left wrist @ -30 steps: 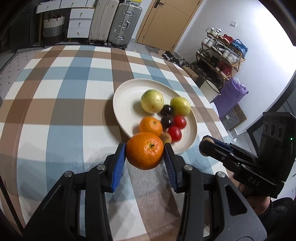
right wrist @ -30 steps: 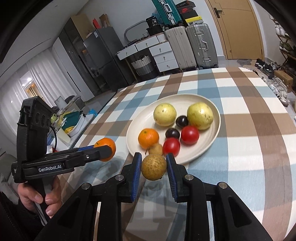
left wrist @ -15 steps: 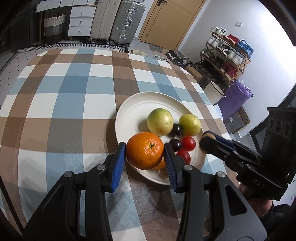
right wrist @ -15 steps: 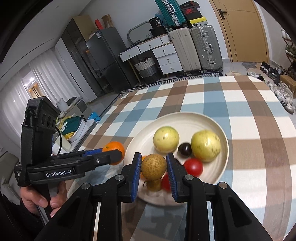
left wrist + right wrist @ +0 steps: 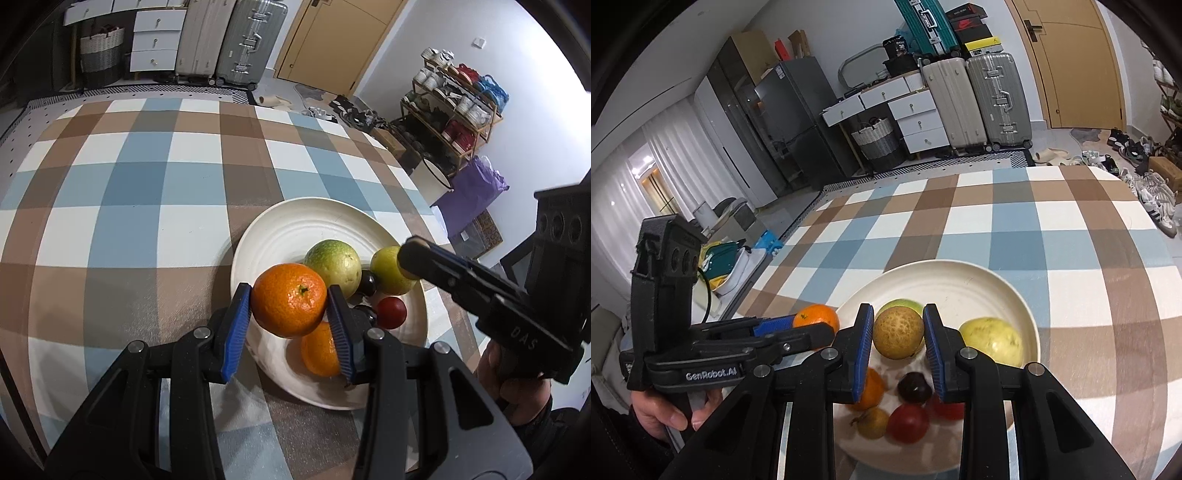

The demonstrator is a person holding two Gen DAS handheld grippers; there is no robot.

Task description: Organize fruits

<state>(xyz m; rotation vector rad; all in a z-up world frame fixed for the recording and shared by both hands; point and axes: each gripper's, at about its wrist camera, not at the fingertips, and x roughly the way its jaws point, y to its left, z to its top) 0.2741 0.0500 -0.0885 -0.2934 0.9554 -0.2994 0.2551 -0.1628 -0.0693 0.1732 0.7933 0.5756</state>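
Observation:
A white plate [image 5: 295,229] sits on the checked tablecloth and holds two green-yellow fruits [image 5: 334,265], a second orange [image 5: 319,350], dark plums and red tomatoes [image 5: 391,313]. My left gripper [image 5: 290,312] is shut on an orange [image 5: 289,300], held above the plate's near left rim. My right gripper [image 5: 897,341] is shut on a brown rough-skinned fruit [image 5: 898,333], held above the plate [image 5: 960,280]. The right gripper also shows in the left wrist view [image 5: 410,258], over the plate's right side. The left gripper shows in the right wrist view [image 5: 812,325].
The checked tablecloth [image 5: 147,192] stretches left of and beyond the plate. Suitcases [image 5: 979,99], drawers and a basket stand past the table's far edge. A shoe rack [image 5: 454,110] and a purple bag are off the right edge.
Both grippers have moved forward over the plate with their fruits held. The orange has gone from before the plate's near rim to above it; the brown fruit is now over the plate's middle.

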